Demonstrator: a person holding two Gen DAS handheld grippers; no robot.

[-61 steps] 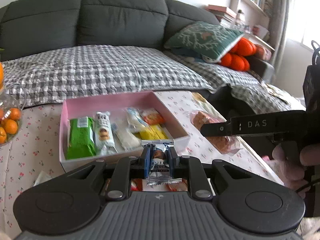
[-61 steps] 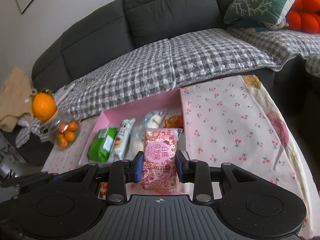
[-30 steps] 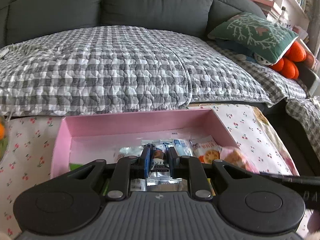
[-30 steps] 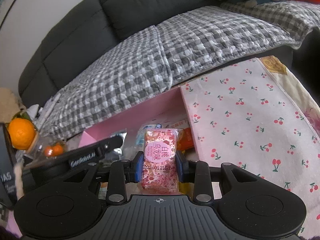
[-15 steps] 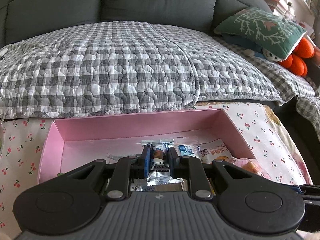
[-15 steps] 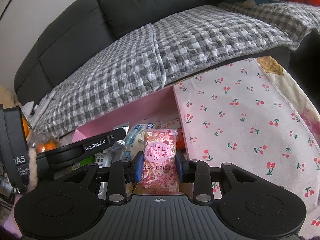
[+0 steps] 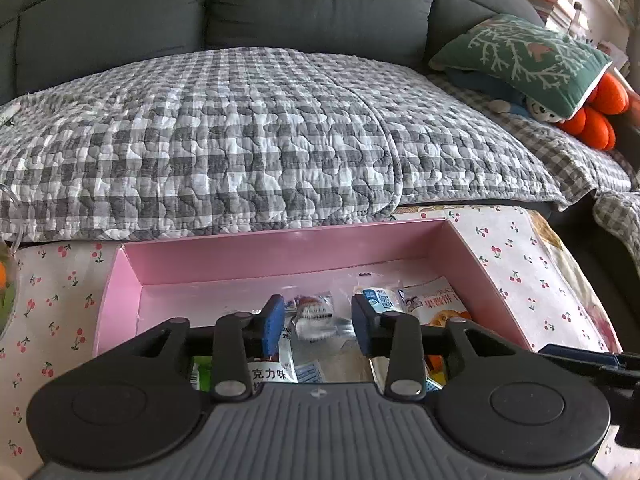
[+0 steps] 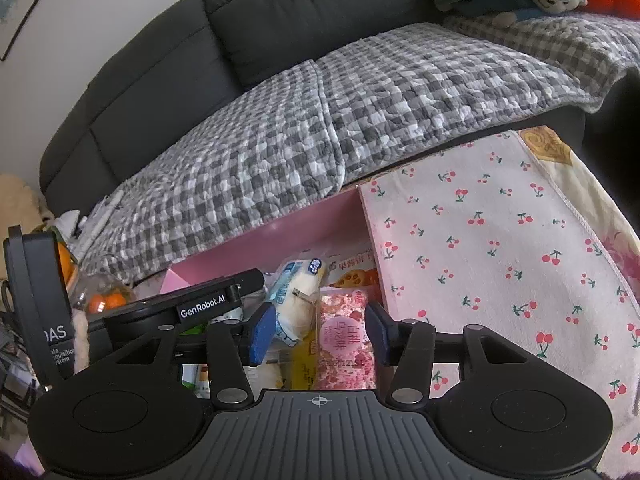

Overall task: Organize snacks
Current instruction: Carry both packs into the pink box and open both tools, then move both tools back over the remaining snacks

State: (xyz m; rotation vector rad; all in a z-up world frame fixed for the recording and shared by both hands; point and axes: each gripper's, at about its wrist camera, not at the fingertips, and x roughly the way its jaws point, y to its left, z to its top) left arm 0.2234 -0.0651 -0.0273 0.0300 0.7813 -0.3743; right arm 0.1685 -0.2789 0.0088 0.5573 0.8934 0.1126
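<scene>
My work surface is a table under a cherry-print cloth (image 8: 500, 248), set against a dark grey sofa (image 7: 312, 8) draped with one grey checked quilt (image 7: 240, 136). One green cushion (image 7: 524, 56) lies at the sofa's far right. One pink box (image 7: 280, 254) sits on the cloth.

My left gripper (image 7: 318, 322) is opening over the box; one small silver packet (image 7: 316, 316) lies between its pads, untouched. My right gripper (image 8: 318, 332) is also opening; one pink floral packet (image 8: 346, 340) lies between its pads in the box's right corner, released. One white-and-blue packet (image 8: 298, 288) lies just beside it.
</scene>
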